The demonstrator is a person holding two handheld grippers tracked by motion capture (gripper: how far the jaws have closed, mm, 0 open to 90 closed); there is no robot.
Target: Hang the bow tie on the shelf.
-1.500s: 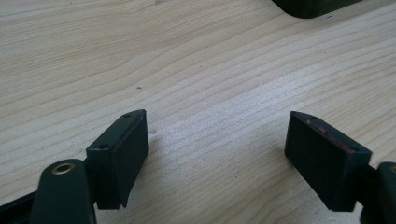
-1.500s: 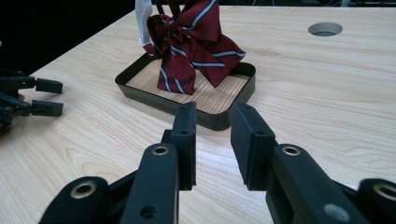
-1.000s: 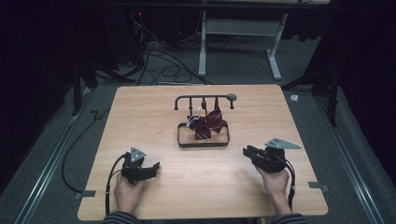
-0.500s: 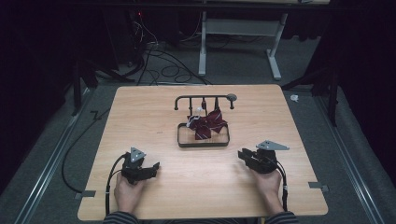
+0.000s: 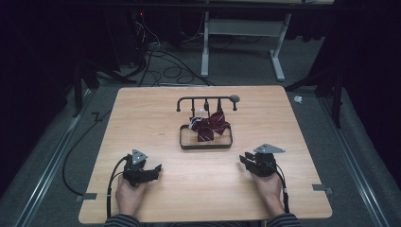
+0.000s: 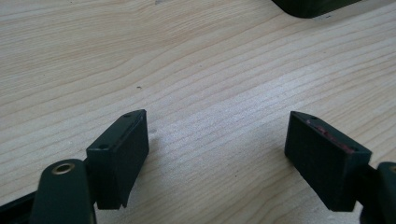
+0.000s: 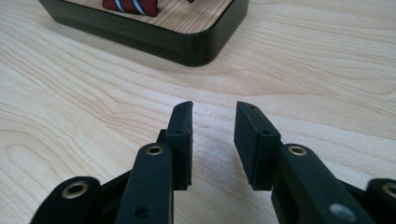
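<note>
Bow tie (image 5: 209, 126) lies in its tray (image 5: 206, 145) ahead of the right claw (image 5: 249, 161), whose empty jaws have just been opening; widen further, approach level.

The right gripper (image 5: 247, 158) has been brought lower and nearer the person's edge of the wooden table (image 5: 156, 109) than it was a second ago, when it was held higher and further to the right. Its grey three-cornered plate (image 5: 269, 149) is now seen closer to the dark tray (image 5: 206, 146). Its jaws have just been opened further, and nothing is held between them.
</note>
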